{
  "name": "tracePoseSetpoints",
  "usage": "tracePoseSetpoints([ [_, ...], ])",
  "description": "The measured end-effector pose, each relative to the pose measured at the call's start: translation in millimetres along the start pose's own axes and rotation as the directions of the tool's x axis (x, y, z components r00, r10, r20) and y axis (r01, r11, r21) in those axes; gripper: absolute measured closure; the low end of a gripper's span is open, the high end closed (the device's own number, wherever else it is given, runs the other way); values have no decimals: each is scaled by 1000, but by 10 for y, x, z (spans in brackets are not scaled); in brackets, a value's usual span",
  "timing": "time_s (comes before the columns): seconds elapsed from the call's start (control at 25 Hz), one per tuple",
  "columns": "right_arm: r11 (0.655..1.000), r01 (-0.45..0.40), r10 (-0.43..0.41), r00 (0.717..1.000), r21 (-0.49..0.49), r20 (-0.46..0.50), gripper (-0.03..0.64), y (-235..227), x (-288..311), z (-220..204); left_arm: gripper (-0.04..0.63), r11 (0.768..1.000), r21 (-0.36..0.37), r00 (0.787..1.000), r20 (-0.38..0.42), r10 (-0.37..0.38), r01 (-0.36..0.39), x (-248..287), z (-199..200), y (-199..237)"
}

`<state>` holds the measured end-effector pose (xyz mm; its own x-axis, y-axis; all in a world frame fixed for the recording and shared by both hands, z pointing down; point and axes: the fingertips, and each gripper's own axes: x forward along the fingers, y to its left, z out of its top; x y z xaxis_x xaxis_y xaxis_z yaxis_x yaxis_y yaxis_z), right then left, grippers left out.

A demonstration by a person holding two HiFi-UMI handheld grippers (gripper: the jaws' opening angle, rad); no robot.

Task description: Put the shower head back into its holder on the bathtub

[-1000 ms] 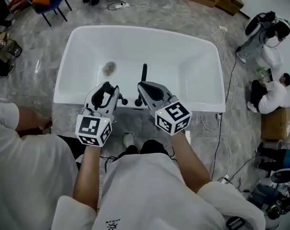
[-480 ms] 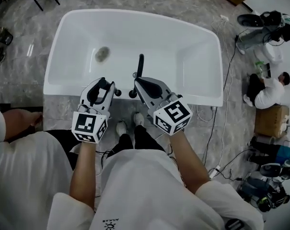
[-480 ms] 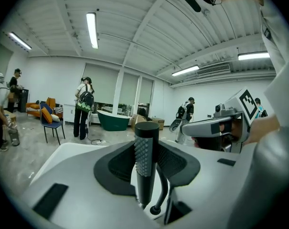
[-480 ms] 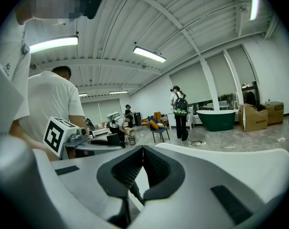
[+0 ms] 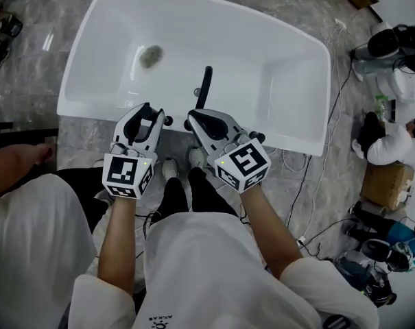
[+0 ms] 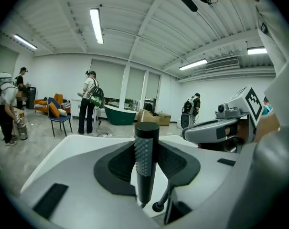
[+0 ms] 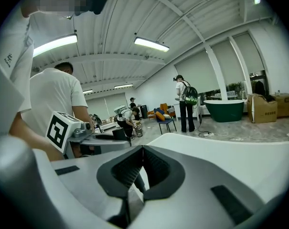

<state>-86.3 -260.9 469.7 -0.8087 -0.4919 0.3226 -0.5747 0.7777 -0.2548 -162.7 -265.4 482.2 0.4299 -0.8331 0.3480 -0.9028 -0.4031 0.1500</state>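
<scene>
Grey marble floor (image 5: pixel 77 142) surrounds a white freestanding bathtub (image 5: pixel 90 108) in a bright open workroom, where a person in a white shirt stands at the near rim with a tool in each hand. The left tool (image 5: pixel 148 110) is clamped, jaws about half apart, on a black stick-shaped shower head (image 6: pixel 145 161). It carries the shower head upright over the rim with its nubbed face toward the camera, apparently so that the lower end can drop straight into the holder. The holder itself cannot be picked out; it is probably among the black fittings on that rim, which include a tall black spout (image 5: pixel 206 86) and a small black knob (image 5: pixel 168 120) just beside the left tool. The right tool (image 5: pixel 199 117) hovers close alongside with its jaws together and nothing gripped, seemingly kept near to steady the hose or handle if needed. Bystanders (image 5: pixel 392 142) work well apart at the room's edge.
</scene>
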Motion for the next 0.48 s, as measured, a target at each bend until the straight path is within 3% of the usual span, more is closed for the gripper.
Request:
tracePoseSetpoints([
  [0.48, 1000, -25, 26, 997, 7, -78, 600, -102, 219, -521, 456, 998, -39, 997, -57, 53, -56, 217, -547, 111],
])
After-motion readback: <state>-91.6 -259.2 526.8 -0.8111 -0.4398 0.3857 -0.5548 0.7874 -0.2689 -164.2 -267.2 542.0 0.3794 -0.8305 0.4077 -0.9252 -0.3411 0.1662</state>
